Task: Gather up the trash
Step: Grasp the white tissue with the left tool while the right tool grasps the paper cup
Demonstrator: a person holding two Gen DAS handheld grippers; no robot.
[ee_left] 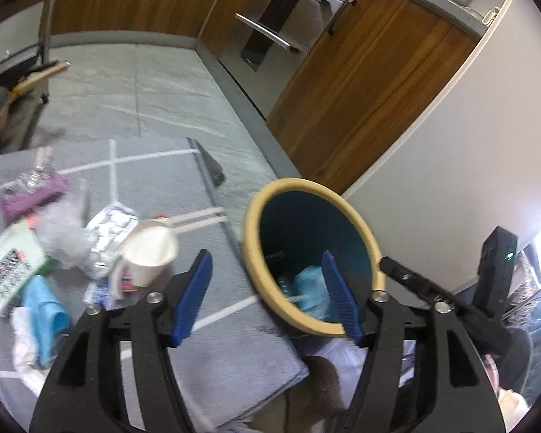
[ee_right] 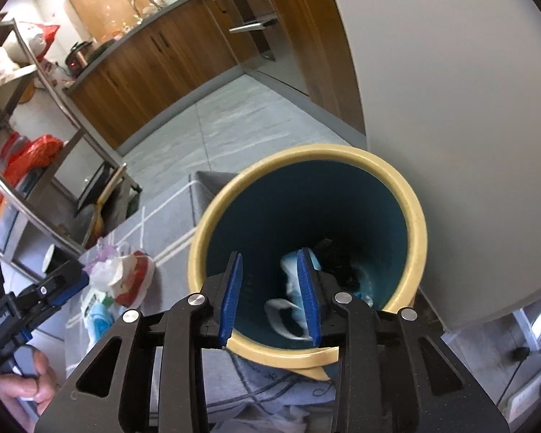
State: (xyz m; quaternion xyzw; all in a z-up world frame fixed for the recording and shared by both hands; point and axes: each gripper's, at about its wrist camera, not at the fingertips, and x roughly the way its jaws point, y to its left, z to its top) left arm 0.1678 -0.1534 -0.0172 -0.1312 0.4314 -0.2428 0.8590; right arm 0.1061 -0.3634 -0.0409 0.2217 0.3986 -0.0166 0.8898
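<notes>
A round bin (ee_left: 250, 223) with a cream rim and teal inside stands on the floor by a grey mat (ee_left: 184, 187). My left gripper (ee_left: 267, 263) hovers open and empty above the mat's edge and the bin's near rim. Left of it lies a trash pile: a paper cup (ee_left: 149, 252), a blister pack (ee_left: 111, 231), a purple wrapper (ee_left: 32, 195), a blue cloth (ee_left: 43, 303). My right gripper (ee_right: 270, 263) hangs over the bin (ee_right: 205, 223), jaws partly open with nothing pressed between the pads. Below it in the bin lie a light blue mask (ee_right: 288, 270) and dark scraps (ee_right: 339, 263).
A white wall (ee_right: 451, 108) stands right behind the bin. Wooden kitchen cabinets (ee_left: 360, 83) and an oven (ee_left: 281, 25) line the far side of the tiled floor. A metal rack (ee_right: 54, 115) with red bags stands at the left. A person's hand (ee_right: 21, 393) holds the left gripper.
</notes>
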